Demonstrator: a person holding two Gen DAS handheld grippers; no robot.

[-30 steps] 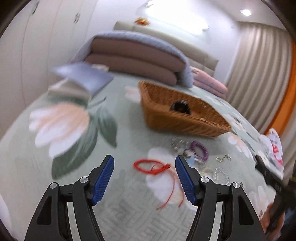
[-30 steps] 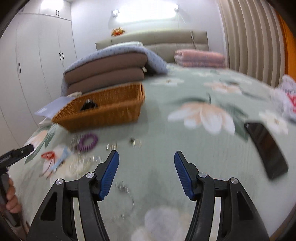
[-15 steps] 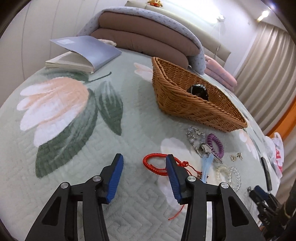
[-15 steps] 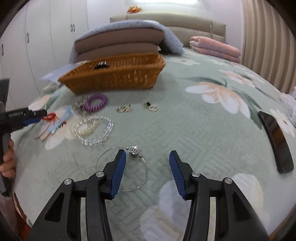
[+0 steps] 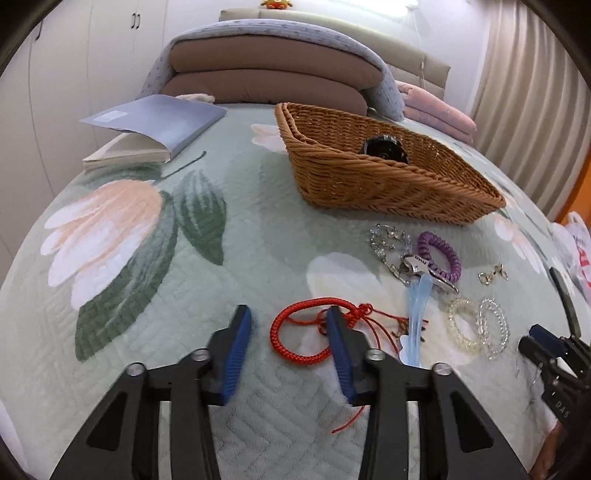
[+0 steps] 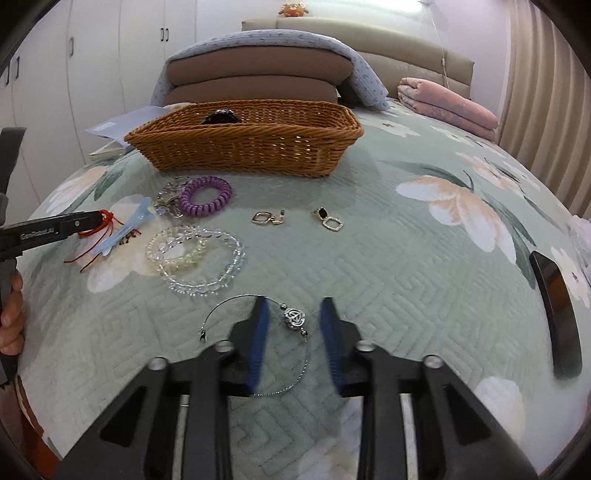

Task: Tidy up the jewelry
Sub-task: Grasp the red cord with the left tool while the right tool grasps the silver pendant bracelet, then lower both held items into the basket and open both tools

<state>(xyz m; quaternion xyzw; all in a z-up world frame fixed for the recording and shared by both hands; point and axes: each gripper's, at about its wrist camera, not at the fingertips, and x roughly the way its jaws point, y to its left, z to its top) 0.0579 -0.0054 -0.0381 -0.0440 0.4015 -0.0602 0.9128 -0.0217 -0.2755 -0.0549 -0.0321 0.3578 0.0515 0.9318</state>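
A flowered green bedspread (image 6: 369,258) is carrying a wicker basket (image 6: 243,147) far ahead of the right gripper (image 6: 291,325), bead bracelets (image 6: 195,258) ahead-left, a phone (image 6: 557,306) lying to its right.

Room was evenly bright, lit from a glaring wall lamp (image 5: 384,3) above. Shadows were soft. Fisheye bent the edges; right gripper (image 6: 293,314) fingers showed blur.

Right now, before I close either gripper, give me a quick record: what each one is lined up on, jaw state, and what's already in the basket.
left hand-held gripper: open, low over the red cord bracelet, one finger across its loop
right hand-held gripper: open, jaws either side of the silver flower charm on the wire necklace
basket: holds one dark round item, otherwise unclear
loose nearby: purple coil hair tie, clear bead bracelets, earrings
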